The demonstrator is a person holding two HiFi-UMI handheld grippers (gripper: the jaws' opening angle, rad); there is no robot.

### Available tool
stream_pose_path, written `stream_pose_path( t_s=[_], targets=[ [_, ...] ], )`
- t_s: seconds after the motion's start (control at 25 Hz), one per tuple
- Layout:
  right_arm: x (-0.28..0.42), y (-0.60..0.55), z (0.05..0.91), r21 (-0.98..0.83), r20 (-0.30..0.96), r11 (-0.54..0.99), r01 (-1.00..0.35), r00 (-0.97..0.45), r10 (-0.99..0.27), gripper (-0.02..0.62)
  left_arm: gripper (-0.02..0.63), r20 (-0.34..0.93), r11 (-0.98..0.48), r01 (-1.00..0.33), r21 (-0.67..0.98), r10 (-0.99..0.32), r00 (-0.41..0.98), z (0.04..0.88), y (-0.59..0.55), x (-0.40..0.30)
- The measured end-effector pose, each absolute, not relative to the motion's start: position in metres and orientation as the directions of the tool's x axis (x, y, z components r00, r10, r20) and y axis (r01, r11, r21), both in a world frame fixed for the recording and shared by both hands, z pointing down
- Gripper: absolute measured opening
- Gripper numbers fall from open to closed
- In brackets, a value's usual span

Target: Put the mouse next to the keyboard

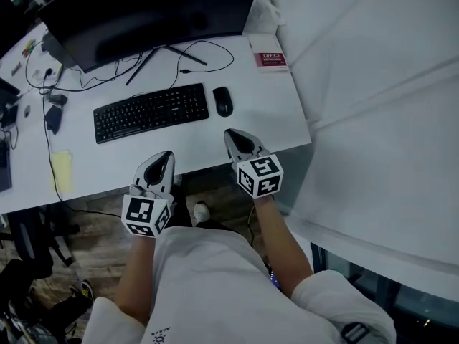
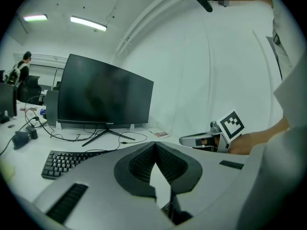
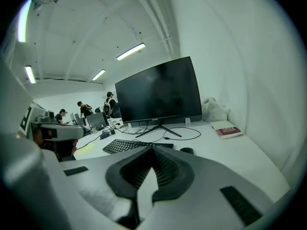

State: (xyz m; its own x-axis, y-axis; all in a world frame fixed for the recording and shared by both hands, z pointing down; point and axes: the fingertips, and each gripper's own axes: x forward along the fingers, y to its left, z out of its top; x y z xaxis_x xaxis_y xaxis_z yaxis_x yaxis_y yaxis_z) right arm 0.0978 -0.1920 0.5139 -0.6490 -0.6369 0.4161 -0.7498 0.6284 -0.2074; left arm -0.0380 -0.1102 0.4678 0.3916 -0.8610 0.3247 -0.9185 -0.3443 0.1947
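At the left, the left gripper is held over the near edge of the bench, its jaws seen pressed together with nothing between them. Beyond it, the keyboard is laid flat on the bench. Just off the keyboard's right end the mouse is found: small, dark and rounded, close beside the keyboard but not touching it, with no cord to be made out. It is judged to be light and rigid, with a smooth domed shell that could slip out of a pinch from above. It would best be taken low across its two long sides, where the flanks are flatter, and moved gently. Further right, the right gripper is poised short of the mouse, jaws fully closed and empty. They would have to be parted before any grasp.
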Motion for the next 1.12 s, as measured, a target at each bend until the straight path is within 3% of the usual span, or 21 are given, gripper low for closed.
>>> stream_pose_path(
  t_s=[1.12],
  targets=[
    [0.108, -0.102, 0.438, -0.163, 0.287, 0.67, -0.724, -0.684, -0.67, 0.018, 0.011, 0.28, -0.351, -0.925, 0.143, -0.882, 0.378, 0.429, -0.042, -0.056]
  ],
)
